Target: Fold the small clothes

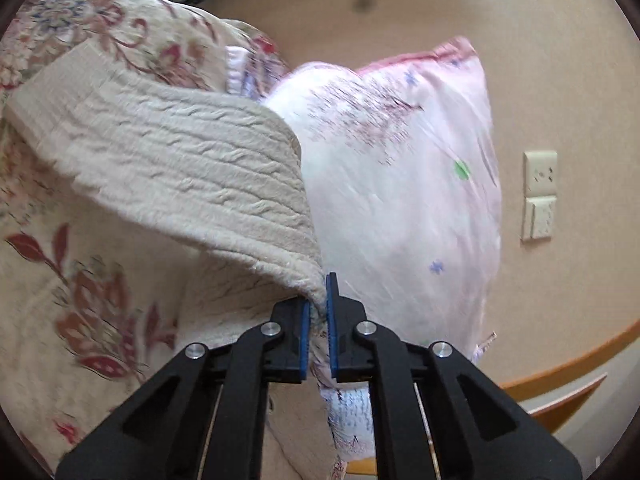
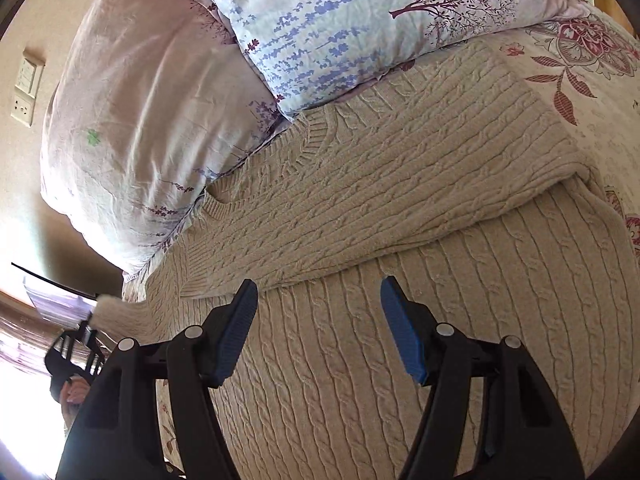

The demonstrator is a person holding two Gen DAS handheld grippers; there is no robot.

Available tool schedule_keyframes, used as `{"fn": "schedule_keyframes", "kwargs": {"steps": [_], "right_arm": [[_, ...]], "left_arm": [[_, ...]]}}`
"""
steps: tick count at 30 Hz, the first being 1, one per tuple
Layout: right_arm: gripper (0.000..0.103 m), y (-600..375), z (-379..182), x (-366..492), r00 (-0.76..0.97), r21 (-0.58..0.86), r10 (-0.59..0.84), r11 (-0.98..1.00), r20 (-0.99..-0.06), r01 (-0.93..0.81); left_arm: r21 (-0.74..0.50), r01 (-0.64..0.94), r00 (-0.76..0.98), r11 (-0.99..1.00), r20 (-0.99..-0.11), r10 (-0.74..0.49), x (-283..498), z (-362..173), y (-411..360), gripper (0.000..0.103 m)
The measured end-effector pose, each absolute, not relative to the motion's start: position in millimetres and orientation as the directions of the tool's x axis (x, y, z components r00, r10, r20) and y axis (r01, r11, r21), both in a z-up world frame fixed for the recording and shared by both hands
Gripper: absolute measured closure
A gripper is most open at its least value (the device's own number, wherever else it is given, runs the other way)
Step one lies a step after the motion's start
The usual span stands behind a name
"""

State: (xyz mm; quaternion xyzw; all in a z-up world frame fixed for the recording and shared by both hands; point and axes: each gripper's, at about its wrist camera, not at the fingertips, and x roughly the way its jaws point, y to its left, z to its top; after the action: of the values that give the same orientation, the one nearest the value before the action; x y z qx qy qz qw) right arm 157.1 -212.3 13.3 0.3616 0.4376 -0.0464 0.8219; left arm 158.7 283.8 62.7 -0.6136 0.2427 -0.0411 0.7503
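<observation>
A big bed with a flowery bedspread (image 2: 580, 92) fills the room's middle, and a plain tan wall (image 1: 440, 8) stands behind it with a light switch and socket plate (image 1: 539, 196); a cream cable-knit sweater (image 2: 400, 184) lies spread on the bedspread, its neck close against the pillows; the left gripper (image 1: 318, 312) has its blue pads squeezed shut on one sleeve (image 1: 180, 160) of the sweater, and the sleeve is lifted off the bed and stretches away to the left; only the left camera shows this pinch up close, and it also shows a wooden rail low on the wall; the right camera shows the whole sweater from above, with one part folded across its body; there the right gripper (image 2: 318, 324) hangs over the sweater with its fingers wide apart and nothing between them; a pink pillow (image 1: 400, 184) with small flowers stands just behind the lifted sleeve; a pillow with purple flowers (image 2: 340, 28) leans on it; in the right camera's lower left corner the other gripper and a bit of a hand show small and blurry.
</observation>
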Motion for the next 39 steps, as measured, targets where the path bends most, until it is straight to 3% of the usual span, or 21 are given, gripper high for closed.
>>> {"fn": "schedule_keyframes", "kwargs": {"steps": [3, 7, 19, 24, 29, 33, 39], "right_arm": [[0.037, -215, 15, 153, 0.617, 0.557, 0.242, 0.733, -0.749, 0.390], [0.037, -224, 16, 143, 0.621, 0.556, 0.228, 0.726, -0.750, 0.405], [0.037, -251, 10, 122, 0.612, 0.543, 0.194, 0.703, -0.767, 0.459], [0.037, -247, 9, 125, 0.604, 0.537, 0.201, 0.715, -0.771, 0.448], [0.037, -244, 8, 127, 0.602, 0.540, 0.212, 0.719, -0.770, 0.437], [0.037, -242, 7, 129, 0.602, 0.543, 0.219, 0.720, -0.768, 0.431], [0.037, -246, 5, 127, 0.598, 0.547, 0.225, 0.716, -0.769, 0.434]], "left_arm": [[-0.946, -0.169, 0.862, 0.278, -0.278, -0.423, 173, 76, 243, 0.096], [-0.935, -0.145, 0.822, 0.324, -0.296, -0.487, 179, 73, 193, 0.096], [-0.864, -0.320, 0.693, 0.390, -0.494, -0.526, 179, -6, 126, 0.095], [-0.850, -0.373, 0.667, 0.373, -0.524, -0.529, 175, -26, 125, 0.089], [-0.862, -0.376, 0.703, 0.340, -0.504, -0.502, 170, -14, 144, 0.071], [-0.872, -0.419, 0.745, 0.252, -0.489, -0.453, 166, -15, 175, 0.072], [-0.890, -0.431, 0.802, 0.149, -0.454, -0.389, 170, -13, 210, 0.093]]}}
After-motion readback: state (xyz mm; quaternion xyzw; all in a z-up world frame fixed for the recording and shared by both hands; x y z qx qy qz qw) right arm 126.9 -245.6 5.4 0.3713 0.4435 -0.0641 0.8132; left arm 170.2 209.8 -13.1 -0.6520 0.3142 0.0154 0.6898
